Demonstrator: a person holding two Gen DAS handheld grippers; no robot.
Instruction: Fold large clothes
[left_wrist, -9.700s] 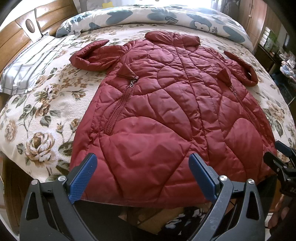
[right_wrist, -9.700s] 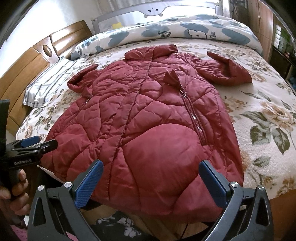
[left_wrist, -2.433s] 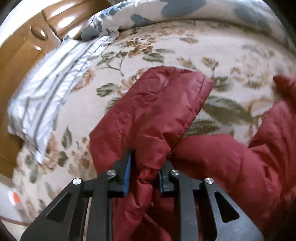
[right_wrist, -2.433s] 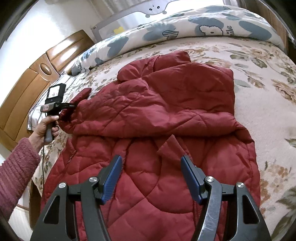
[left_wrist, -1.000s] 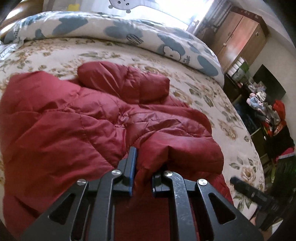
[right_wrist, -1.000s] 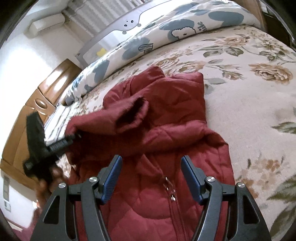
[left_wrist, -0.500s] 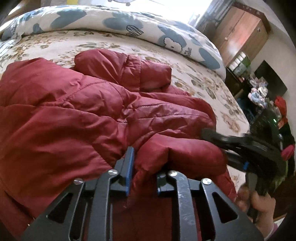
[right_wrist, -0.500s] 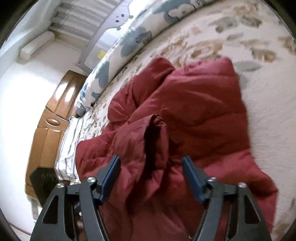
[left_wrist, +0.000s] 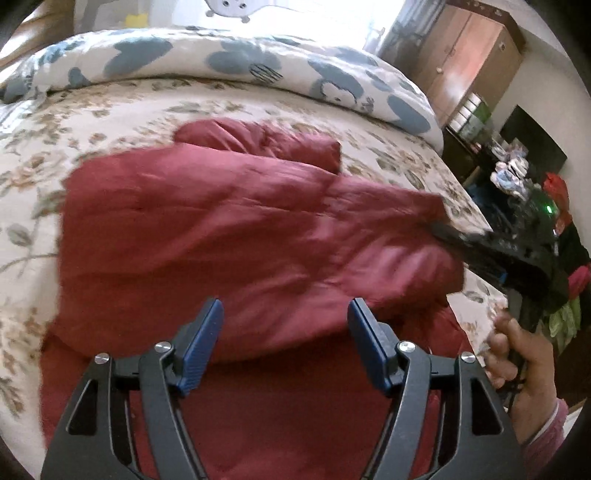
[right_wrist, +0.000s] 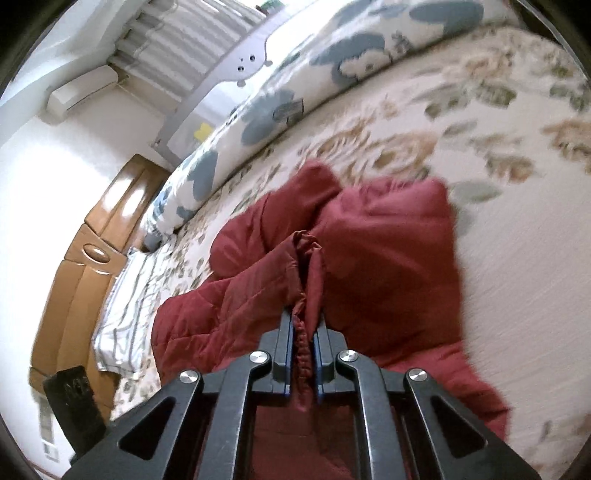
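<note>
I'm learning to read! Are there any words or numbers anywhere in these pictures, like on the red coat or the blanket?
No words or numbers can be read here.
The dark red quilted coat shows no label.
The white quilt with blue cartoon shapes has small dark marks, too blurred to read.
The white sticker at the bottom left edge of the right wrist view is too small and blurred to read.

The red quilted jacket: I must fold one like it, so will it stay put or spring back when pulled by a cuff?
The jacket looks floppy: its cuff crumples between the right gripper pads. Puffy quilting probably makes it light yet springy, so folds may lift. Its sheen suggests it could slide on the floral bedspread.
</note>
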